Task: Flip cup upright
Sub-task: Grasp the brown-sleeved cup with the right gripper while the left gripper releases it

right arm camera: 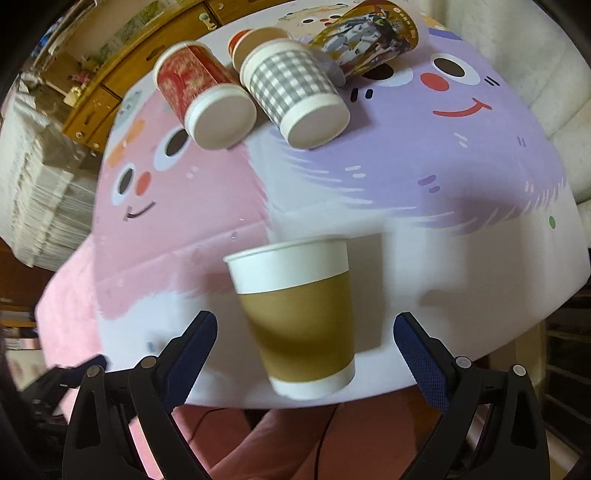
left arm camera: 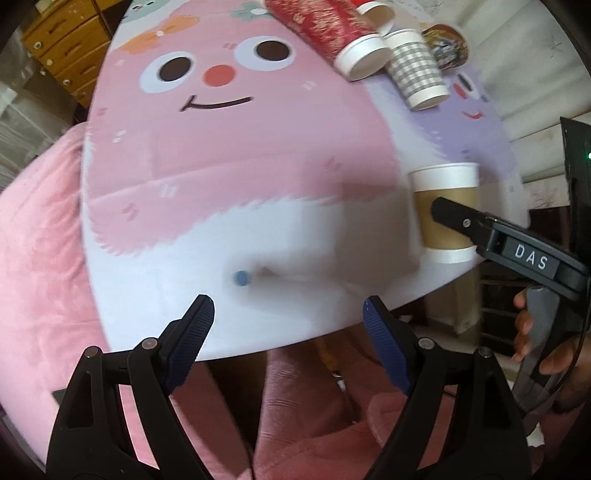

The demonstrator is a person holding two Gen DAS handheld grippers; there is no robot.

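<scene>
Brown-sleeved cup [right arm camera: 295, 317] stands upright, blurred, between spread fingers [right arm camera: 421, 354].

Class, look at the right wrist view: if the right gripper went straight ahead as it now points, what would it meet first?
Most likely the brown-sleeved paper cup, standing upright between the open fingers of the right gripper. Depth is unclear, but nothing shows in front of it.

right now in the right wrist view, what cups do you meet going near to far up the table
brown sleeved cup standing upright near the front edge → red cup and checked cup lying on their sides, about level with each other → colourful printed cup on its side at the back
</scene>
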